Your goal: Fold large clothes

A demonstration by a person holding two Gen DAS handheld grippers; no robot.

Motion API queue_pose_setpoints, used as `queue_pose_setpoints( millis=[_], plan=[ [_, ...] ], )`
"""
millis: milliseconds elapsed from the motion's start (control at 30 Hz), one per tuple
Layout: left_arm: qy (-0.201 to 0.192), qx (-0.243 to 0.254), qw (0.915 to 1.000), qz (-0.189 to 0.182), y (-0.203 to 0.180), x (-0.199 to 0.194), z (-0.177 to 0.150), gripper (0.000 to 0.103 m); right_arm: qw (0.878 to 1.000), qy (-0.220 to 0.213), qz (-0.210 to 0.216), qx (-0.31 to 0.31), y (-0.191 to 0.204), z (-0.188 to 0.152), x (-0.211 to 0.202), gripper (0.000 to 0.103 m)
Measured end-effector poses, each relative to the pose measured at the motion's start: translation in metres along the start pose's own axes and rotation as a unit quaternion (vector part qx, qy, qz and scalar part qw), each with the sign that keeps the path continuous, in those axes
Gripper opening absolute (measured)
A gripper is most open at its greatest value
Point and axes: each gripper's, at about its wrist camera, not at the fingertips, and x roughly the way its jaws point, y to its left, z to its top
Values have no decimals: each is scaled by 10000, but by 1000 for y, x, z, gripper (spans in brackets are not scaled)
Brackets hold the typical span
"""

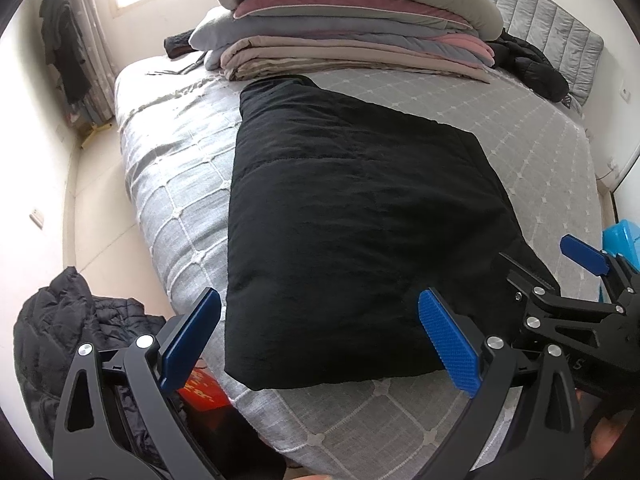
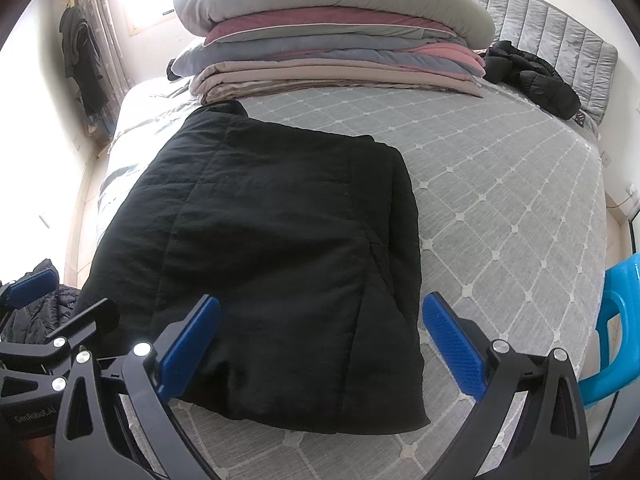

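Note:
A large black padded garment (image 1: 348,232) lies folded into a rough rectangle on the grey quilted bed (image 1: 172,200); the right wrist view shows the same garment (image 2: 272,256) with a folded-over strip along its right side. My left gripper (image 1: 320,340) hovers open over the garment's near edge, nothing between its blue pads. My right gripper (image 2: 320,344) is open too, above the garment's near right part. Each gripper shows at the side of the other's view: the right gripper (image 1: 588,268) and the left gripper (image 2: 36,288).
A tall stack of folded blankets (image 1: 352,24) sits at the bed's head, with a black puffer jacket (image 1: 532,68) beside it. Another dark jacket (image 1: 72,328) is heaped on the floor at left, near a red box (image 1: 204,392). A blue plastic chair (image 2: 620,320) stands at right.

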Motion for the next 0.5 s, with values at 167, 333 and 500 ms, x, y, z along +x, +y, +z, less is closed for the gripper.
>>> queue_pose_setpoints(
  millis=[167,333,500],
  plan=[
    [40,41,10000,55,-1,3,-1,95,10000,-12,12,13,0,0,0,97],
    [37,65,9999,124,-3,3,-1,95,10000,-9,11,23,-2,1,0,97],
    [57,52,9995,296,-1,4,-1,95,10000,-35,2,33,-3,2,0,97]
  ],
)
